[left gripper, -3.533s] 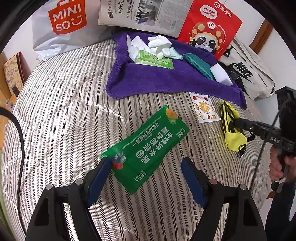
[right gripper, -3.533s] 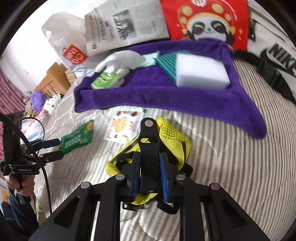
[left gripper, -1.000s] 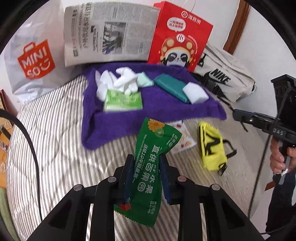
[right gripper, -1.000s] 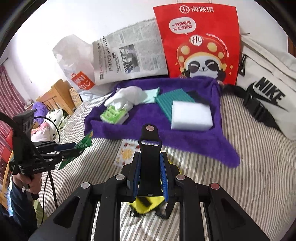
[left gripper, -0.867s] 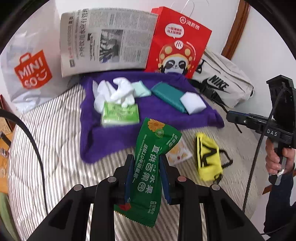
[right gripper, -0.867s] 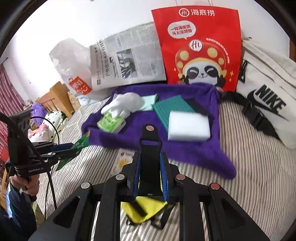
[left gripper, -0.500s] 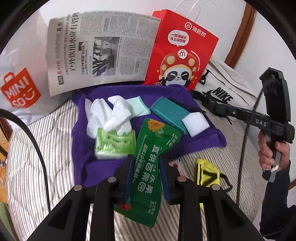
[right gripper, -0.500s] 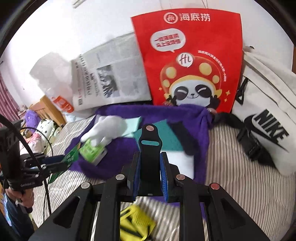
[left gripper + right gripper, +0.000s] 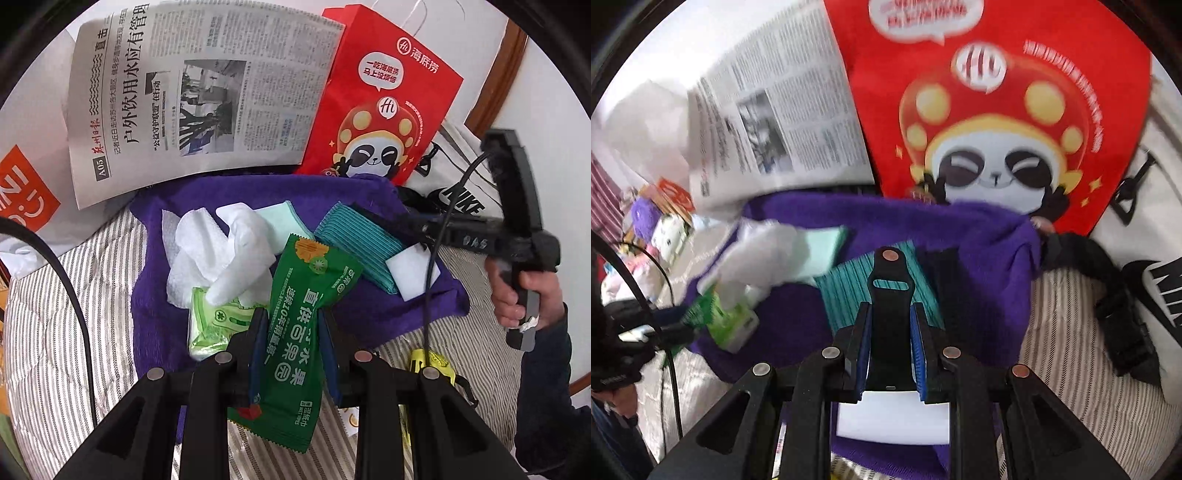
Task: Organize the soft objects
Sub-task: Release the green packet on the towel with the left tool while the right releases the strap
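Item: green pack (image 9: 303,332), clamped in the left gripper (image 9: 293,347), centre-bottom of the left view. A second earlier it hung over striped bed (image 9: 48,332); now it was carried above the purple towel's (image 9: 369,310) near edge, beside the tissue pack (image 9: 210,325).

Item: black strap (image 9: 890,314), pinched in the right gripper (image 9: 889,347), lifted over the towel and white sponge (image 9: 894,417); its yellow pouch (image 9: 430,363) dangled below, lower right of the left view.

Both items likely near release onto the towel.

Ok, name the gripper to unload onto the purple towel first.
Left, probably: the left gripper holds the green wipes pack over bare purple towel; the right gripper holds a black strap above the white sponge.
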